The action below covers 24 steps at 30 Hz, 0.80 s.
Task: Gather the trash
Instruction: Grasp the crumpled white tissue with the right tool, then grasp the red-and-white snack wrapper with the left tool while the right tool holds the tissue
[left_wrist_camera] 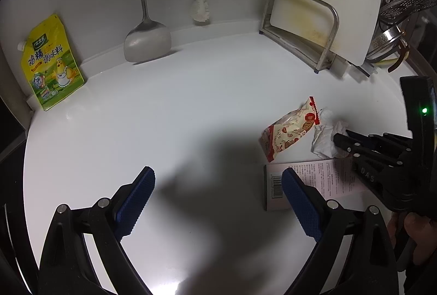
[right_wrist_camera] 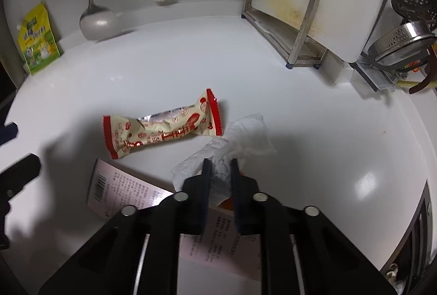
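A crumpled white tissue lies on the white counter, and my right gripper is shut on its near end. Left of it lies a cream and red snack wrapper. A flat pink box with a barcode lies under the right gripper. In the left wrist view my left gripper is open and empty above bare counter, left of the wrapper, the tissue, the pink box and the right gripper.
A yellow seasoning pouch leans at the back left wall. A metal spatula and a bottle brush hang at the back. A cutting board in a metal rack and strainers stand at the back right.
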Each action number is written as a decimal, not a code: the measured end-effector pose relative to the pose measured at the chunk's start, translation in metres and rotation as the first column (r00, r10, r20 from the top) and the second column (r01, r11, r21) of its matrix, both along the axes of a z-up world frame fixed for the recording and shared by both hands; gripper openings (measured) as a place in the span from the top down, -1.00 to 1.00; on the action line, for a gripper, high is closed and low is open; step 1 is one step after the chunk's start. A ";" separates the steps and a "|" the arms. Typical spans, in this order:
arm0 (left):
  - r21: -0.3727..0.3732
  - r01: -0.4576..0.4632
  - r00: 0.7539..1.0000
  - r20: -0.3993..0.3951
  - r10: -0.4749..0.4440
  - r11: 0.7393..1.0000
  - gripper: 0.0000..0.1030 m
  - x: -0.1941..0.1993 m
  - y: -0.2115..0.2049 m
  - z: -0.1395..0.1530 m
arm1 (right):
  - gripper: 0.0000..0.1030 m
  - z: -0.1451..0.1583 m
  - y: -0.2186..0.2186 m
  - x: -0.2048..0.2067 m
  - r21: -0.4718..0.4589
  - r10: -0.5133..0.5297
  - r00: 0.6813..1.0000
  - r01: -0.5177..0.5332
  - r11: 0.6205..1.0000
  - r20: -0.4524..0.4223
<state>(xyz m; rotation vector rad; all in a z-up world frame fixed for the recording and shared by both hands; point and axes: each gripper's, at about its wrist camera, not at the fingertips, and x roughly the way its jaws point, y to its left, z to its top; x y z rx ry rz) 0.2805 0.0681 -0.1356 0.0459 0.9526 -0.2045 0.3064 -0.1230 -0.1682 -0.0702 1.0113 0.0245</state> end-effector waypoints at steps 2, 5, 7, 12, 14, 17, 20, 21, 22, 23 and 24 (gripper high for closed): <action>-0.004 0.004 1.000 -0.001 -0.004 1.000 -0.78 0.002 -0.003 0.000 | 0.77 0.006 -0.008 -0.002 0.048 -0.020 1.000 0.019 0.999 0.013; -0.013 0.017 1.000 -0.006 -0.017 1.000 -0.78 0.008 -0.009 -0.002 | 0.78 0.013 -0.020 -0.004 0.115 -0.054 0.998 0.050 0.992 0.029; -0.014 0.029 1.000 -0.009 -0.029 0.999 -0.78 0.012 -0.016 -0.003 | 0.78 0.020 -0.028 -0.006 0.147 -0.078 0.996 0.070 0.987 0.044; -0.004 0.061 0.998 -0.001 -0.061 0.998 -0.78 0.024 -0.033 -0.007 | 0.79 0.034 -0.044 -0.016 0.188 -0.127 0.989 0.110 0.976 0.081; -0.003 0.072 0.997 0.001 -0.072 0.997 -0.78 0.027 -0.040 -0.008 | 0.79 0.039 -0.053 -0.022 0.209 -0.152 0.984 0.130 0.969 0.093; 0.001 0.089 0.996 0.004 -0.089 0.996 -0.78 0.032 -0.050 -0.011 | 0.79 0.045 -0.063 -0.029 0.224 -0.178 0.978 0.151 0.963 0.107; 0.006 0.106 0.994 0.004 -0.106 0.994 -0.78 0.038 -0.059 -0.014 | 0.79 0.051 -0.071 -0.039 0.238 -0.201 0.972 0.169 0.956 0.120; 0.007 0.111 0.994 0.004 -0.111 0.994 -0.78 0.039 -0.062 -0.015 | 0.79 0.053 -0.074 -0.043 0.244 -0.209 0.970 0.175 0.954 0.121; 0.008 0.116 0.993 0.003 -0.116 0.993 -0.79 0.040 -0.064 -0.016 | 0.79 0.054 -0.076 -0.046 0.246 -0.214 0.969 0.179 0.953 0.121; 0.009 0.123 0.992 0.000 -0.123 0.992 -0.79 0.042 -0.068 -0.018 | 0.79 0.054 -0.078 -0.050 0.248 -0.219 0.968 0.185 0.951 0.120; 0.010 0.129 0.992 -0.002 -0.129 0.992 -0.79 0.043 -0.070 -0.019 | 0.79 0.054 -0.080 -0.053 0.250 -0.224 0.967 0.189 0.949 0.119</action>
